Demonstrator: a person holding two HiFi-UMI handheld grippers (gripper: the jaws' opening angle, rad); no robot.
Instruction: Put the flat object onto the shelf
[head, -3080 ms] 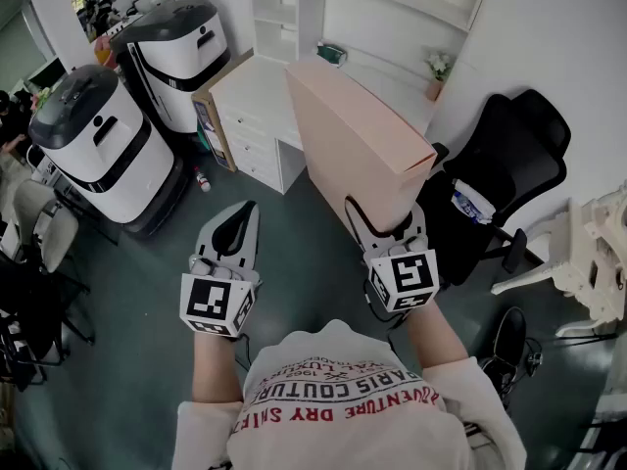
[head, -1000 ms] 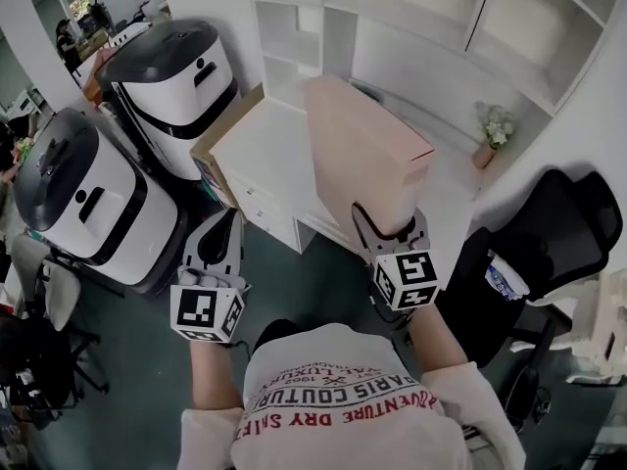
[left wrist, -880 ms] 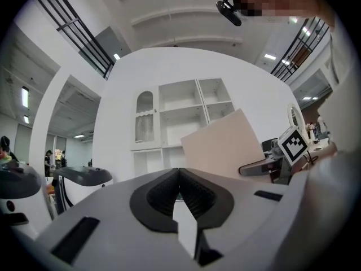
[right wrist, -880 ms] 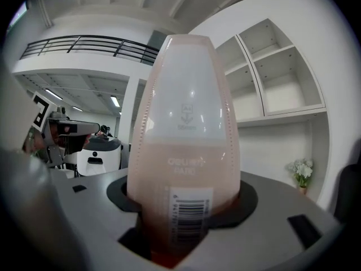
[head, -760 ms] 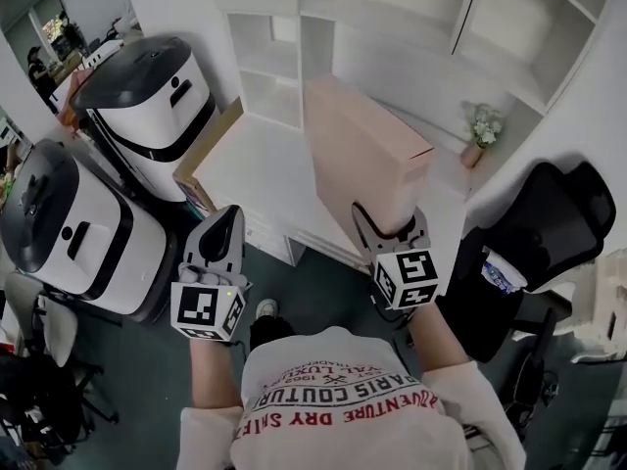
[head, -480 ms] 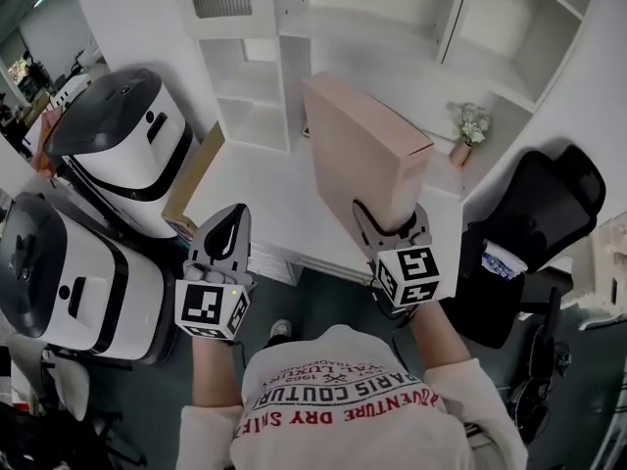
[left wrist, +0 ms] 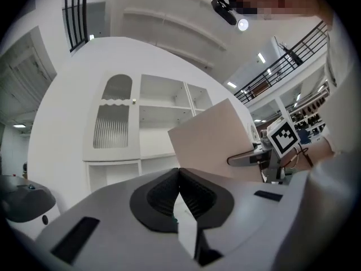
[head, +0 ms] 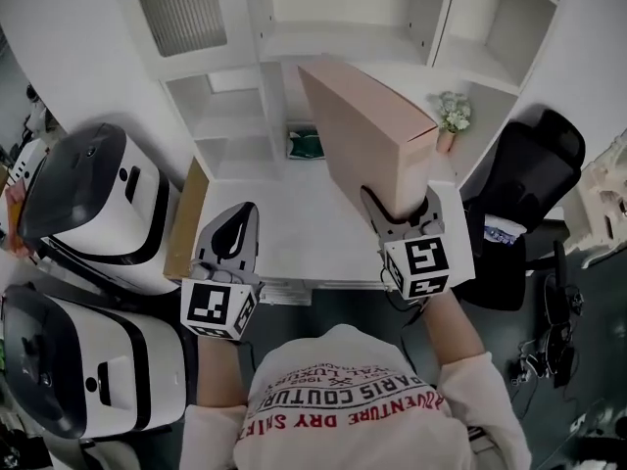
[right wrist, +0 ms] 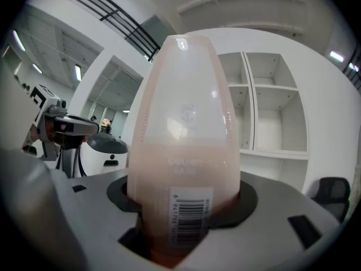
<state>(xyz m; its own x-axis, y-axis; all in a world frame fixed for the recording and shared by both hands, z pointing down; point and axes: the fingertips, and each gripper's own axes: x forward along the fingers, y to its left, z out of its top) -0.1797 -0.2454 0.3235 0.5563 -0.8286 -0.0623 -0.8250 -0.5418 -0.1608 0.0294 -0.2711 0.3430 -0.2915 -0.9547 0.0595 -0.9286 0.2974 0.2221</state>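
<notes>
A flat pink box point(head: 364, 137) stands on its narrow edge in my right gripper point(head: 400, 207), whose jaws are shut on its near end. It fills the middle of the right gripper view as the pink box point(right wrist: 183, 151), with a barcode label facing the camera. The box is held level above the white desk point(head: 284, 233), pointing toward the white shelf unit point(head: 294, 37). My left gripper point(head: 233, 238) is shut with nothing in it, at the left over the desk's front edge. From the left gripper point(left wrist: 179, 176) the pink box point(left wrist: 217, 140) shows at the right.
Two white and black machines point(head: 83, 199) stand on the floor at left. A brown panel point(head: 181, 218) leans at the desk's left end. A green item point(head: 304, 143) and a small flower pot point(head: 449, 125) sit on the desk. A black office chair point(head: 524, 184) stands at right.
The view has swung toward the shelf unit, which now fills the top of the frame. Both grippers now lie over the desk instead of the floor, the box still held.
</notes>
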